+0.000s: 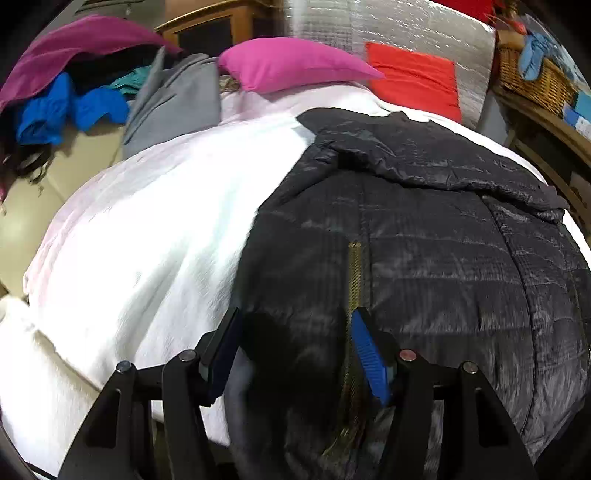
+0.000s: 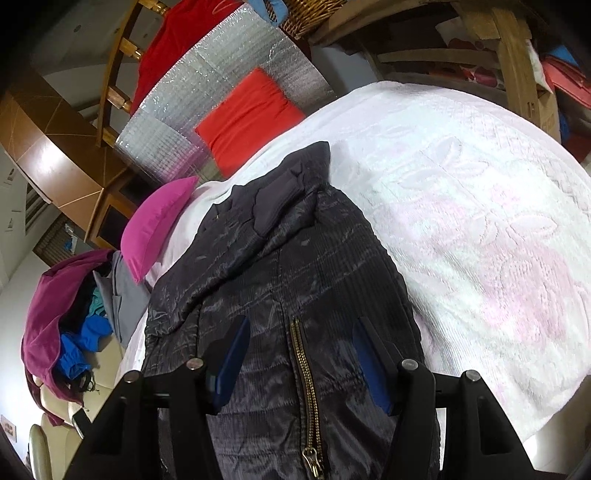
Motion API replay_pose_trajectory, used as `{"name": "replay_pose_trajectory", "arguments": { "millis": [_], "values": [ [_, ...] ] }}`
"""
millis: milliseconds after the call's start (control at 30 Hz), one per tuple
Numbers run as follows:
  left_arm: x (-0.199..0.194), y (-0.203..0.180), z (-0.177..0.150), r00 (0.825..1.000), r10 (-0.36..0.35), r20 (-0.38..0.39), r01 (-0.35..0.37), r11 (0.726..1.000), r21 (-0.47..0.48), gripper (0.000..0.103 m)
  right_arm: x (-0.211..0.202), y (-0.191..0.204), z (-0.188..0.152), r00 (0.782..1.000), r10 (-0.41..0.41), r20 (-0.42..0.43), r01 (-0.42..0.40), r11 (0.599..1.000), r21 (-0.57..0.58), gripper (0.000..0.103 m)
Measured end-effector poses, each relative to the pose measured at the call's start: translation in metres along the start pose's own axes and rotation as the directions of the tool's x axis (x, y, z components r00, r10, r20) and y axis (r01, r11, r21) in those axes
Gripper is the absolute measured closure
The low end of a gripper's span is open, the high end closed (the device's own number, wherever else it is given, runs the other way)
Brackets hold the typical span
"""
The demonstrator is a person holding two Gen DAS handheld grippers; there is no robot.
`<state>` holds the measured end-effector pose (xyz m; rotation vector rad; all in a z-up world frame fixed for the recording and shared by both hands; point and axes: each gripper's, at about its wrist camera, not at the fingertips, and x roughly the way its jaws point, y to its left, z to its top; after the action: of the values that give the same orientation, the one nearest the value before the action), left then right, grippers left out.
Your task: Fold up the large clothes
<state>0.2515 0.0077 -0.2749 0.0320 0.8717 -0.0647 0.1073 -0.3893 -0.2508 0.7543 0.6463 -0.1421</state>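
Step in hand, as judged: positioning over the garment ahead of a grasp; no fold made by a gripper is evident at this moment.

Nearest, the left gripper (image 1: pixel 295 354) stands with its jaws partly apart, blue pads facing each other, above the near hem of the dark grey quilted puffer jacket with a brass zip (image 1: pixel 406 240). No fabric is seen pinched between its pads. The right gripper (image 2: pixel 299 360) is likewise partly open and straddles the brass zip (image 2: pixel 304 373) near the hem; its pads stand either side of the zip line, apart from it, holding nothing visible.

Next move, as judged: each gripper must descend to the hem or a side edge, close on a single layer group of the padded shell, and carry it across. The slick, puffy fabric is likely to slide, so a deep bite is advisable.

The jacket lies front up on the white textured bedspread (image 2: pixel 480 221), right of centre in the left wrist view, hem near and collar far. The zip is closed in its lower part. One sleeve lies folded across the chest. The surface is shiny, with horizontal quilting lines.

Farther off: a magenta pillow (image 1: pixel 291 66), a red cushion (image 1: pixel 413 77) against a silver foil panel (image 1: pixel 388 26), and a pile of mixed clothes (image 1: pixel 74 92) at far left.
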Motion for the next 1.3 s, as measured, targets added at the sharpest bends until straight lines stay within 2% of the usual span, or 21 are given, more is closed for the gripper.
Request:
{"name": "replay_pose_trajectory", "arguments": {
  "millis": [433, 533, 633, 700, 767, 867, 967, 1000, 1100, 1200, 1267, 1300],
  "values": [
    [-0.023, 0.028, -0.034, 0.999, 0.02, -0.029, -0.023, 0.997, -0.074, 0.041, -0.013, -0.012, -0.023, 0.999, 0.001, -0.049, -0.001, 1.0, 0.01, 0.041],
    [-0.025, 0.036, -0.039, 0.999, -0.005, -0.052, 0.0, 0.994, -0.108, 0.041, -0.018, -0.018, -0.03, 0.998, -0.001, -0.068, 0.002, 1.0, 0.014, 0.04],
    [-0.028, 0.042, -0.046, 0.994, -0.065, -0.086, 0.053, 0.989, -0.135, 0.041, -0.023, -0.024, -0.038, 0.995, -0.038, -0.095, 0.037, 0.999, -0.007, 0.037],
    [-0.031, 0.045, -0.053, 0.986, -0.133, -0.102, 0.116, 0.981, -0.156, 0.04, -0.027, -0.027, -0.045, 0.992, -0.056, -0.115, 0.053, 0.998, -0.029, 0.037],
    [-0.032, 0.042, -0.058, 0.974, -0.189, -0.127, 0.17, 0.974, -0.152, 0.033, -0.03, -0.032, -0.051, 0.988, -0.08, -0.134, 0.072, 0.996, -0.058, 0.037],
    [-0.032, 0.039, -0.064, 0.965, -0.215, -0.153, 0.195, 0.971, -0.139, 0.033, -0.032, -0.039, -0.064, 0.976, -0.12, -0.181, 0.101, 0.989, -0.109, 0.037],
    [-0.029, 0.038, -0.07, 0.939, -0.284, -0.195, 0.255, 0.953, -0.16, 0.03, -0.026, -0.043, -0.076, 0.962, -0.143, -0.231, 0.11, 0.982, -0.153, 0.036],
    [-0.027, 0.037, -0.072, 0.932, -0.297, -0.21, 0.265, 0.95, -0.167, 0.03, -0.02, -0.044, -0.08, 0.956, -0.147, -0.256, 0.107, 0.981, -0.163, 0.034],
    [-0.026, 0.032, -0.076, 0.93, -0.289, -0.226, 0.26, 0.954, -0.151, 0.027, -0.008, -0.044, -0.089, 0.943, -0.148, -0.298, 0.099, 0.98, -0.172, 0.033],
    [-0.025, 0.031, -0.077, 0.926, -0.294, -0.237, 0.264, 0.953, -0.149, 0.026, -0.001, -0.036, -0.098, 0.939, -0.199, -0.281, 0.131, 0.962, -0.241, 0.031],
    [-0.027, 0.031, -0.079, 0.924, -0.303, -0.234, 0.273, 0.95, -0.154, 0.027, -0.003, -0.031, -0.102, 0.937, -0.219, -0.271, 0.142, 0.95, -0.277, 0.039],
    [-0.029, 0.032, -0.079, 0.923, -0.314, -0.223, 0.284, 0.946, -0.159, 0.027, -0.005, -0.028, -0.103, 0.939, -0.222, -0.264, 0.143, 0.947, -0.287, 0.049]
  ]
}}
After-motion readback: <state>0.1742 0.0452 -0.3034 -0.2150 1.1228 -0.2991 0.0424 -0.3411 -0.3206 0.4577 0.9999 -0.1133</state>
